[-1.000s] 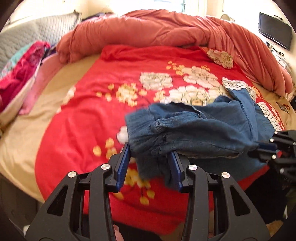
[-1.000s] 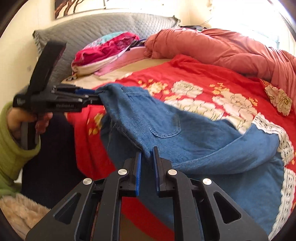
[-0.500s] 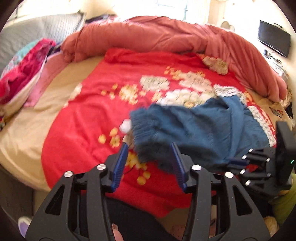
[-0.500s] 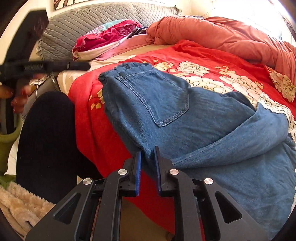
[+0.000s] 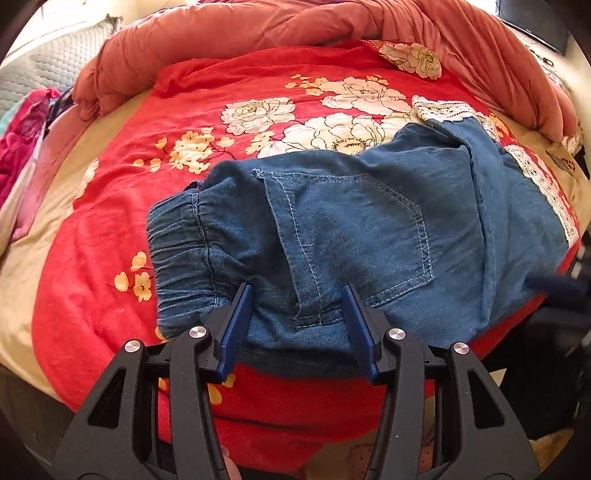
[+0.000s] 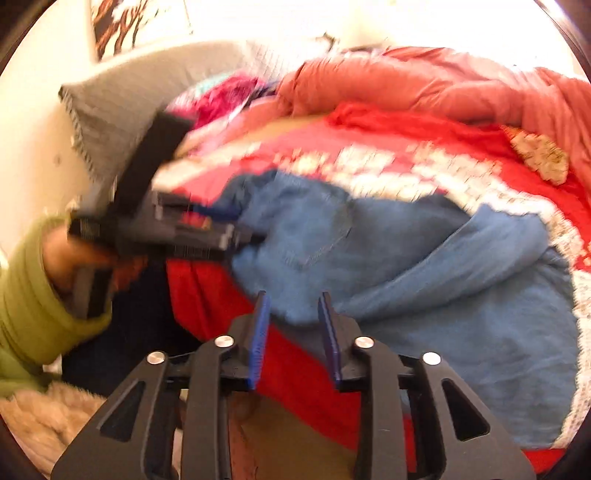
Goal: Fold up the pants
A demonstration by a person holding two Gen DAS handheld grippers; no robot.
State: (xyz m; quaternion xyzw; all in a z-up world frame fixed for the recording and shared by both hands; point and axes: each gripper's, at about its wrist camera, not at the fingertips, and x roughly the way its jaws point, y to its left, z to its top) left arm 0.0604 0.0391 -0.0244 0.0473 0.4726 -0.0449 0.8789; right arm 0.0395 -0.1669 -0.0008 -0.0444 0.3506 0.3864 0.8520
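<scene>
Blue denim pants (image 5: 354, 236) lie crumpled on the red floral bedspread (image 5: 177, 122) near the bed's front edge, elastic waistband to the left, back pocket facing up. My left gripper (image 5: 297, 299) is open, its jaws either side of the pants' near edge by the pocket. In the right wrist view the pants (image 6: 424, 266) spread to the right. My right gripper (image 6: 293, 306) is open at the pants' near hem, holding nothing. The left gripper (image 6: 236, 236) shows there at the waistband, blurred.
A rolled salmon duvet (image 5: 295, 26) runs along the back and right of the bed. Pink and magenta clothes (image 5: 18, 147) and a grey quilted headboard (image 6: 122, 107) are at the left. A white lace-edged cloth (image 5: 450, 110) lies under the pants.
The pants were lowered onto the bedspread. My right gripper opened and let go of the hem. My left gripper moved in close over the pants by the pocket.
</scene>
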